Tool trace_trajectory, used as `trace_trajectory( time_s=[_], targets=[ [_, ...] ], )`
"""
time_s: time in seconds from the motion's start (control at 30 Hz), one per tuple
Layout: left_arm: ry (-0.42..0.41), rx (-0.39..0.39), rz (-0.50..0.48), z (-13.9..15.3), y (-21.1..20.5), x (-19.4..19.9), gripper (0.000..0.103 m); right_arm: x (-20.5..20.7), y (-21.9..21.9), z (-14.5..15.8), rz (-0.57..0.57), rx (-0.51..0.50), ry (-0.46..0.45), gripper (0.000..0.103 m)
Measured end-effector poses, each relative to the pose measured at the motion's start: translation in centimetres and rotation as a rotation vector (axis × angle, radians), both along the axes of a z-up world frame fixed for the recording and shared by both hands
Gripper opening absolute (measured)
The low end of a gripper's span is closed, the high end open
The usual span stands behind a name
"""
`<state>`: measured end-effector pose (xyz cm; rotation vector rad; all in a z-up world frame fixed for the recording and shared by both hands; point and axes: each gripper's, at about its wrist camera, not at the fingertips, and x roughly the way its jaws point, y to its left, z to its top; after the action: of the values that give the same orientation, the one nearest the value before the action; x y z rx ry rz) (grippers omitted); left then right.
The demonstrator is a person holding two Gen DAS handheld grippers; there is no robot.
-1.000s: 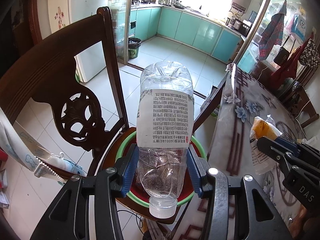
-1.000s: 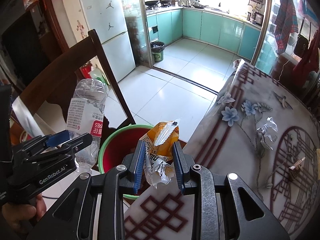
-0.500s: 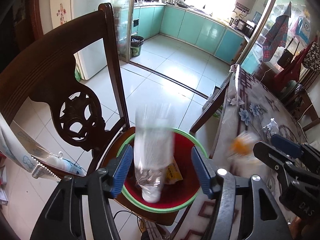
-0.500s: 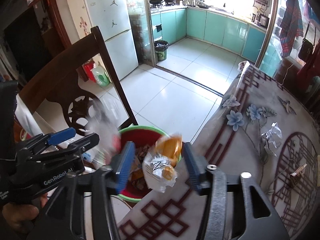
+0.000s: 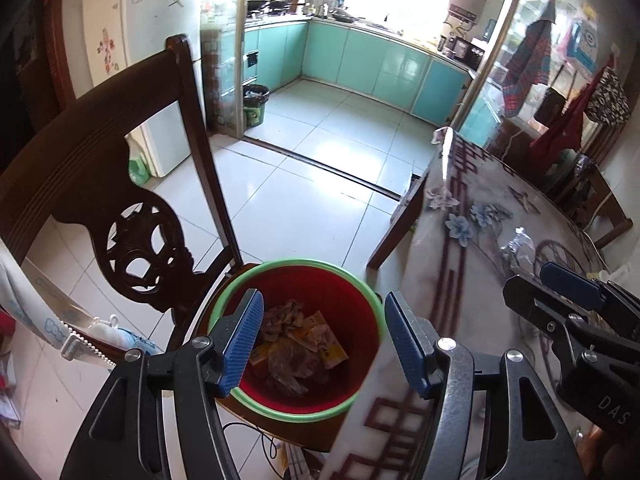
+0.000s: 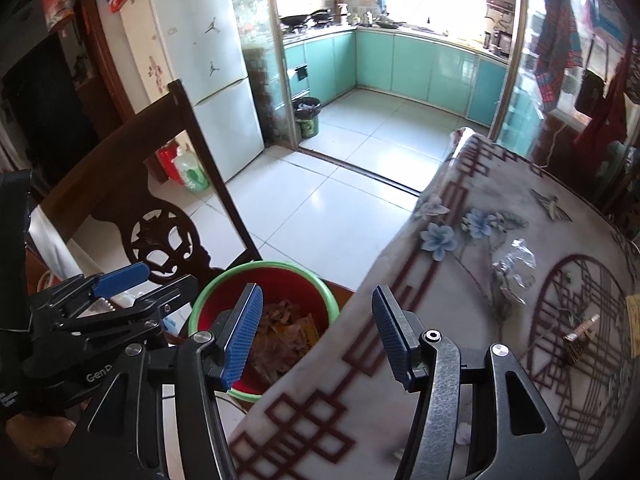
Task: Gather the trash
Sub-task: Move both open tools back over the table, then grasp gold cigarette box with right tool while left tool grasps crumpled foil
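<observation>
Looking down from the left wrist, the left gripper (image 5: 323, 338) hangs over a round red plastic bucket with a green rim (image 5: 224, 300) that stands on the seat of a dark carved wooden chair (image 5: 120, 184). Its blue-padded fingers (image 5: 244, 336) have just been opening and now stand apart with nothing between them. In the bucket lies a heap of crumpled wrappers (image 5: 298, 344), brownish and orange; no single piece can be told apart. To the right, the worktop under a flower-patterned cloth (image 5: 460, 264) runs just beside the bucket, and a crumpled clear plastic scrap (image 5: 516, 244) lies on it. The right gripper (image 5: 560, 300) shows at the right edge.

From the right wrist, the right gripper (image 6: 316, 336) sits above the worktop's edge (image 6: 360, 360), its fingers (image 6: 244, 332) likewise just opened and empty. The bucket (image 6: 200, 304) shows below left with the wrappers (image 6: 284, 332) inside. The clear scrap (image 6: 514, 260) and a small brown piece (image 6: 578, 334) remain on the cloth. The left gripper (image 6: 140, 284) is at the left, apart.
</observation>
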<state>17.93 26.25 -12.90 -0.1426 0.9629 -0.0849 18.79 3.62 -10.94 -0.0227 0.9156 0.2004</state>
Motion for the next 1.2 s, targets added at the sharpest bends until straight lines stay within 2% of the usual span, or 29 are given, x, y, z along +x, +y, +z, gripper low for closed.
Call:
trace_trajectory(
  time_s=[0.23, 0.33, 0.73, 1.03, 1.1, 1.2],
  targets=[
    [-0.006, 0.003, -0.065, 0.5, -4.7, -1.0, 0.062, -2.2, -4.1, 0.4, -0.069, 0.005, -0.009, 0.057],
    [-0.004, 0.002, -0.109, 0.7, -7.5, -1.3, 0.062, -3.1, -6.7, 0.3, -0.120, 0.002, -0.004, 0.061],
    [0.009, 0.019, -0.263, 0.9, -18.6, -1.6, 0.062, -6.7, -24.3, -2.2, -0.510, -0.010, 0.082, 0.062],
    [0.000, 0.039, -0.311, 1.1, -23.6, -1.4, 0.062, -7.6, -28.2, -3.0, -0.546, -0.019, 0.102, 0.064],
    [0.002, 0.041, -0.318, 1.1, -24.3, -1.4, 0.062, -7.4, -28.7, -3.3, -0.549, -0.021, 0.104, 0.070],
    [0.009, 0.051, -0.324, 0.9, -25.2, -1.2, 0.062, -7.1, -29.8, -4.0, -0.567, -0.024, 0.110, 0.072]
  ],
)
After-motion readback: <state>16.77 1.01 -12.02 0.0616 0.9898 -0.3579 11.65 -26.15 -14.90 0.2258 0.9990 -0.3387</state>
